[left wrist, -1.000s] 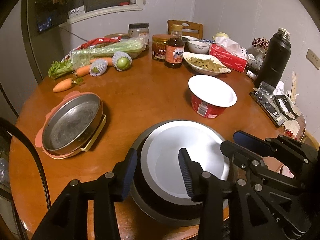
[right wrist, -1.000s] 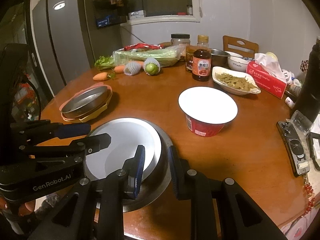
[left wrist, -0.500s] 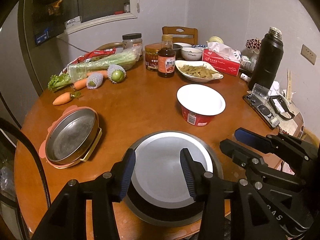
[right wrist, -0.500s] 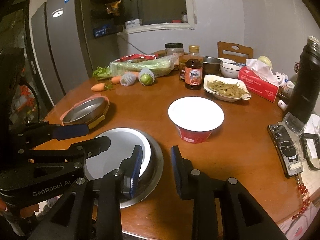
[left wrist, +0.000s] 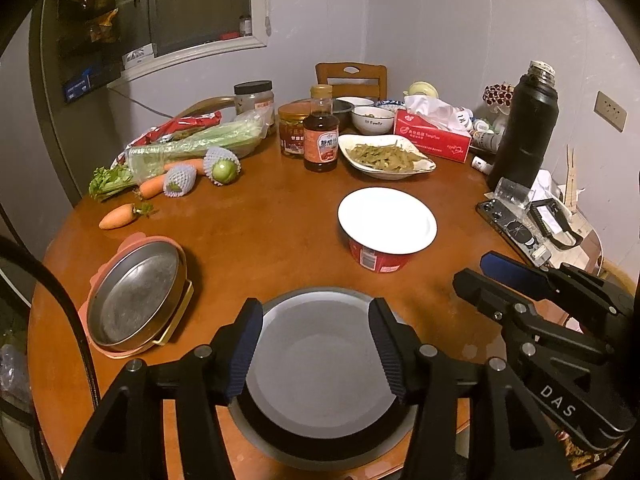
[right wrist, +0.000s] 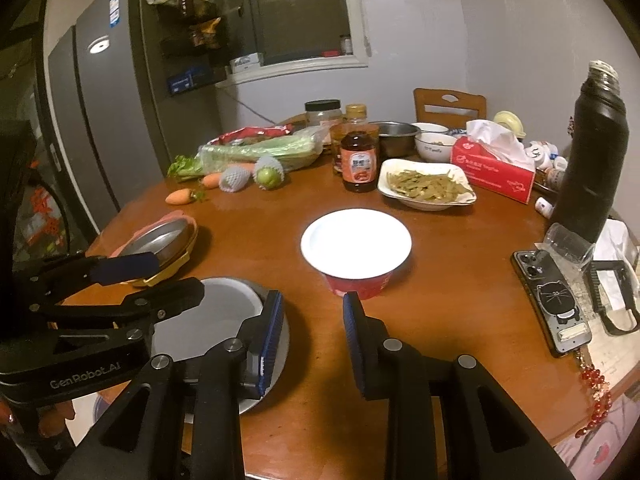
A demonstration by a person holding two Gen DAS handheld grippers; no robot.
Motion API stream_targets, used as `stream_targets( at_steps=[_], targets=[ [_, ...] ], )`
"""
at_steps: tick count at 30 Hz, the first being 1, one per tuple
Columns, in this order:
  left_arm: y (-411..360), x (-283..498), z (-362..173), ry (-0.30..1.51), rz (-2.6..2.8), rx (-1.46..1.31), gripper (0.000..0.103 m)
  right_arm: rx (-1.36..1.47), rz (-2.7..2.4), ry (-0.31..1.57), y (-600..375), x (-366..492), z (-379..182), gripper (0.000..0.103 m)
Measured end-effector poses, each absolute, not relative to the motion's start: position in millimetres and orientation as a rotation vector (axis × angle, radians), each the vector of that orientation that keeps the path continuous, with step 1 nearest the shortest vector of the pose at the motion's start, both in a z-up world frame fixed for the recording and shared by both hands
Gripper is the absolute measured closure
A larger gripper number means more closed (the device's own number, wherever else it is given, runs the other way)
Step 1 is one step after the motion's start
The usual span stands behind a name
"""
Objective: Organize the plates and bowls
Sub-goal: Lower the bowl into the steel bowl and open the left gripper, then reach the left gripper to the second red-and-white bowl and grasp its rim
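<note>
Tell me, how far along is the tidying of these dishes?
One stack looks done: a grey plate sits inside a larger dish at the table's near edge. Both the left gripper and right gripper are open, holding nothing, their jaws having just been opening. The steel pan and white plate remain apart.

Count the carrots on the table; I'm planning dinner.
3: one lone carrot nearest the steel pan, two more beside the net-wrapped fruit. Others may hide under the celery bag.
</note>
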State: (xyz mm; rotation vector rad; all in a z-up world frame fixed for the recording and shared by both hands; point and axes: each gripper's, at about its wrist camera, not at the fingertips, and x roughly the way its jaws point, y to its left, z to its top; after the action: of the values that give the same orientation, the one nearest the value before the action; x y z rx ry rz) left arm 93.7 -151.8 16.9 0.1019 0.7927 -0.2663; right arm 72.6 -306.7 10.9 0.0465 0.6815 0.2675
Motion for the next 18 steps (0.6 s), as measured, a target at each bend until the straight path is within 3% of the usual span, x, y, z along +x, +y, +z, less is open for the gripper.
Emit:
stream_targets(
  at_steps=[18],
  targets=[
    [-171, 141, 24, 0.786, -0.326, 0.096, 0.045, 0.089, 0.18, 0.669, -339, 97, 16, 0.063]
  ],
)
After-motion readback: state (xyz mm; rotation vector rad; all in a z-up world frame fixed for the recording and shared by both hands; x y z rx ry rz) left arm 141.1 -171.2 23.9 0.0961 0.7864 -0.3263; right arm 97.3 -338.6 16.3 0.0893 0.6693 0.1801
